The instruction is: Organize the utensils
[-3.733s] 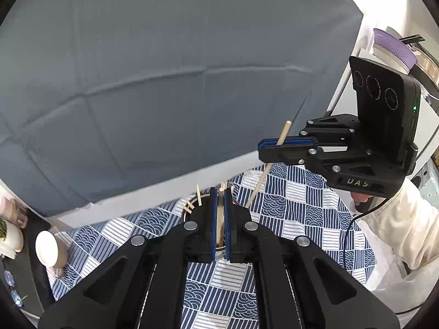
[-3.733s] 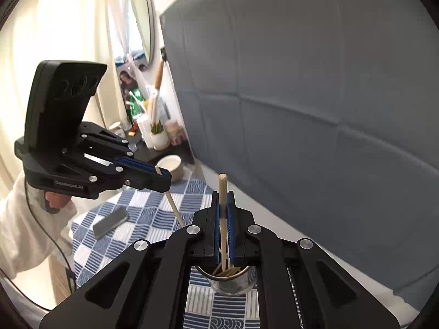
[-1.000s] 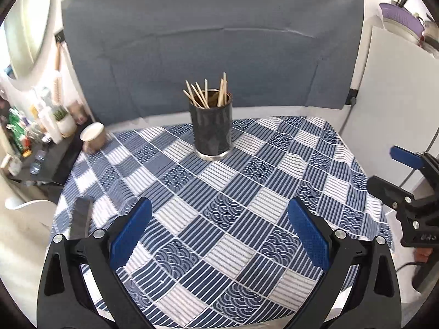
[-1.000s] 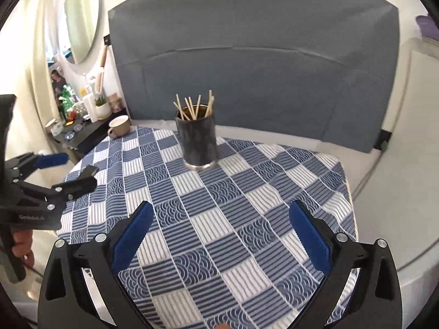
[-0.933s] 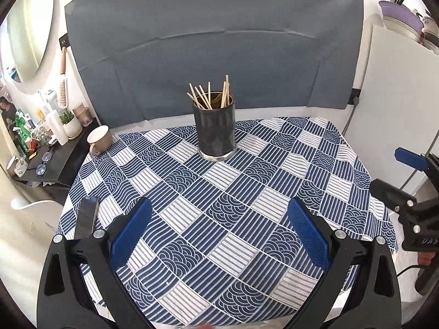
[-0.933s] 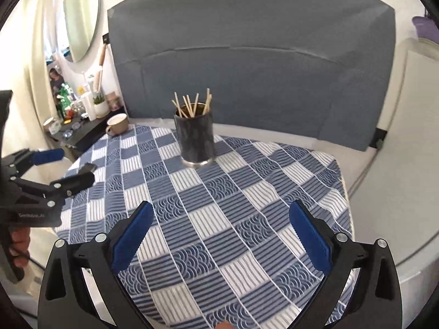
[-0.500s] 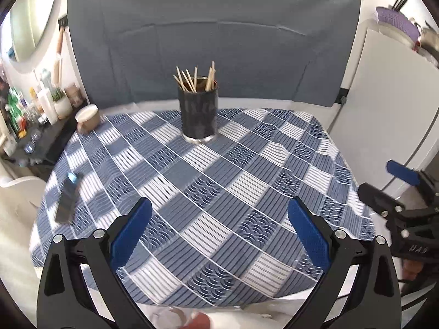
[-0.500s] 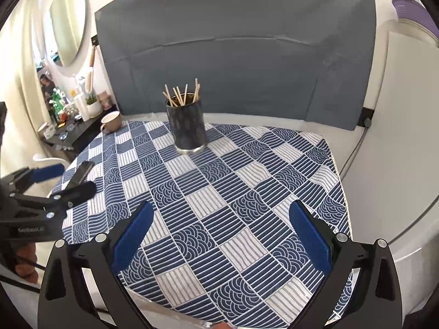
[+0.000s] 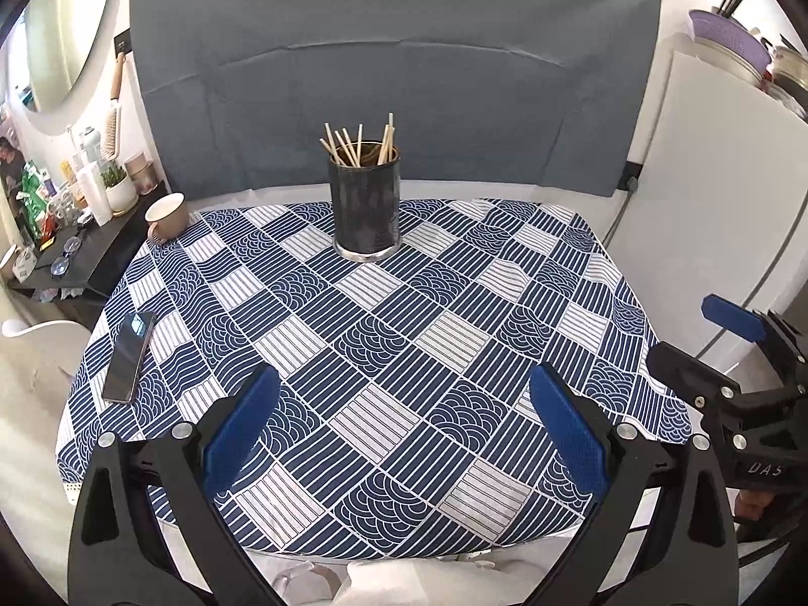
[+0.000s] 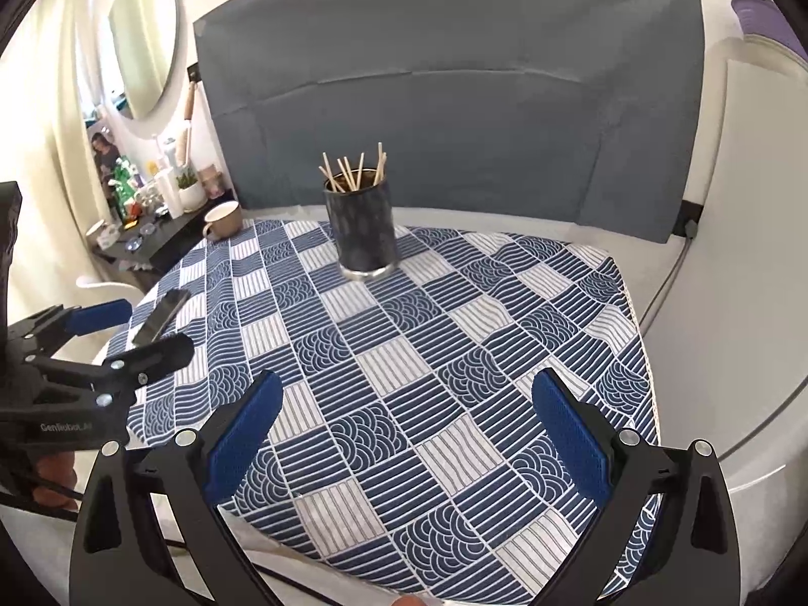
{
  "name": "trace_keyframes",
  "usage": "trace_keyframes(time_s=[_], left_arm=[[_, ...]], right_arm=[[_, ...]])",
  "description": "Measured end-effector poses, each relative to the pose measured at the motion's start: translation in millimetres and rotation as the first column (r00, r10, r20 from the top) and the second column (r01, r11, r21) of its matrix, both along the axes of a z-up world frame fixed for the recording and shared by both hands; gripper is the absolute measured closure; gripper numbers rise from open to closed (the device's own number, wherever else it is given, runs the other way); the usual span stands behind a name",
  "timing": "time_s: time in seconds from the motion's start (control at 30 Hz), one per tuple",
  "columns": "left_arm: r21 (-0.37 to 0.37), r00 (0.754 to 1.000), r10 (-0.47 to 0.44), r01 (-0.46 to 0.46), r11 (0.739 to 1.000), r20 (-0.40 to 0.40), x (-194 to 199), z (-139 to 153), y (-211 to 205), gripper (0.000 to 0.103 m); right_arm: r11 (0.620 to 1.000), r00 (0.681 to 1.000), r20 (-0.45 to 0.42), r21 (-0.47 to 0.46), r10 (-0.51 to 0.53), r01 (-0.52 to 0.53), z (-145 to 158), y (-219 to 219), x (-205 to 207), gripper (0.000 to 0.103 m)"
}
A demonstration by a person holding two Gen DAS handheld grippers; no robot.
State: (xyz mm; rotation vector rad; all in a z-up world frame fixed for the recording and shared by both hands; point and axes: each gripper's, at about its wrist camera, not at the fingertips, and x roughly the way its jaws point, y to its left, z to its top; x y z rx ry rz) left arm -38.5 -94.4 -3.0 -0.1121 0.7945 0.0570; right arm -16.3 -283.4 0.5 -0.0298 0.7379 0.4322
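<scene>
Left gripper [image 9: 404,434] at the near edge of the table [image 9: 505,505], fingers [image 9: 242,424] spread wide with nothing between them. Right gripper [image 10: 404,434] likewise near the front edge, fingers [image 10: 568,434] wide apart and empty; in the left wrist view it shows low at the right, off the cloth's corner. Blue-and-white patterned tablecloth [image 9: 384,333] covers the table. A dark phone [image 9: 129,356] lies flat near the left edge. Toward the far side, roughly centred, stands a dark cylindrical holder [image 9: 364,202], upright, with wooden chopsticks [image 9: 353,144] fanned out of its top. A beige mug [image 9: 166,217] sits at the far left corner. Behind, a grey panel [image 9: 394,76] against the wall; left of it a dark side shelf [image 9: 76,257] with bottles and a small plant.
</scene>
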Motion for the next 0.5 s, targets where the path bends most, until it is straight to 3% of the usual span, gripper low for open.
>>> trace_keyframes(time_s=[0.5], left_arm=[[-0.004,1.000,-0.009,0.009,1.000,-0.001,-6.4,-1.2,-9.2,0.006]], right_arm=[[1.000,1.000,0.020,0.005,0.003,-0.003,3.6,-4.9,-6.0,0.008]])
